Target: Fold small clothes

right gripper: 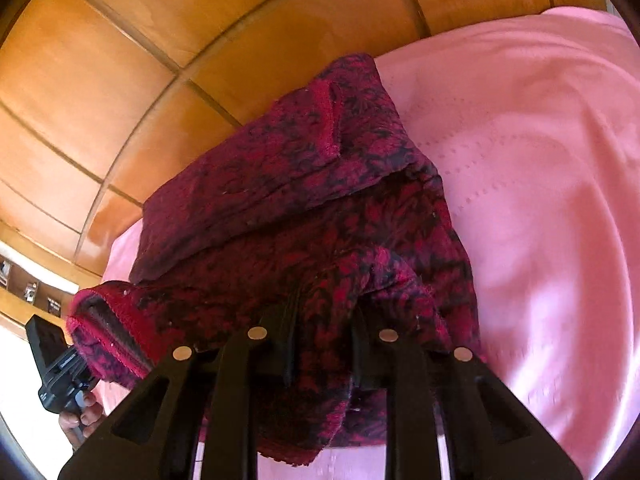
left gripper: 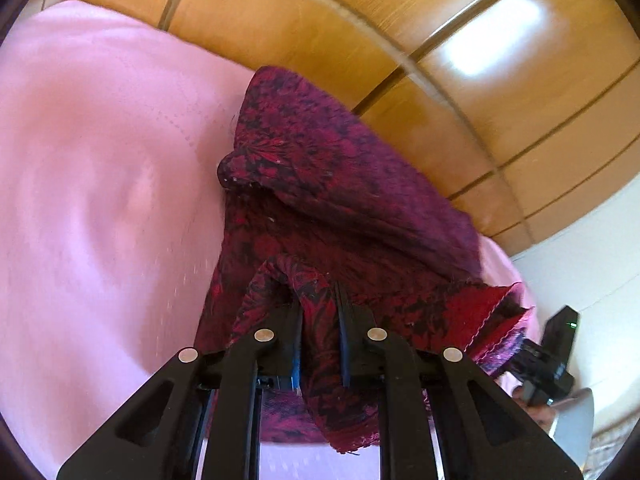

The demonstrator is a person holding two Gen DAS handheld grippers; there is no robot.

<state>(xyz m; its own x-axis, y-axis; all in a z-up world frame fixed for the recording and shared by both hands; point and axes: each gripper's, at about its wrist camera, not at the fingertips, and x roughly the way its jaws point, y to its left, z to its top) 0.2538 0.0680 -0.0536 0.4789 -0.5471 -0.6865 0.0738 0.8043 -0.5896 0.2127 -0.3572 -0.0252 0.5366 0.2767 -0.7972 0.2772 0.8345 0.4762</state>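
My left gripper [left gripper: 320,304] is pinching a bunched edge of the dark red patterned garment [left gripper: 332,168], the cloth squeezed tight between its black fingers [left gripper: 290,320] and hanging down in a tongue below them. The rest of the garment drapes away from me across the pink bedsheet [left gripper: 100,160], its far part already doubled over near the wooden panelling [left gripper: 480,80]. At the right edge of this view I can see my other tool and the hand [left gripper: 532,404] holding it.

My right gripper [right gripper: 324,320] is likewise clamped on a gathered fold of the same garment [right gripper: 300,200], with cloth spilling down between the fingers [right gripper: 360,344]. A red hemmed corner [right gripper: 108,320] sticks out to the left, towards the left tool held in its hand [right gripper: 76,420].

To do this fold well, I judge I should keep both pinches firm and carry the two held edges at the same height and pace, so the cloth between them stays taut and does not sag or twist. I would lay the lifted edge squarely over the far layer, lining up hems, and let go only once the cloth rests flat on the sheet. The main risk is the thick bunch slipping from one side, skewing the fold.
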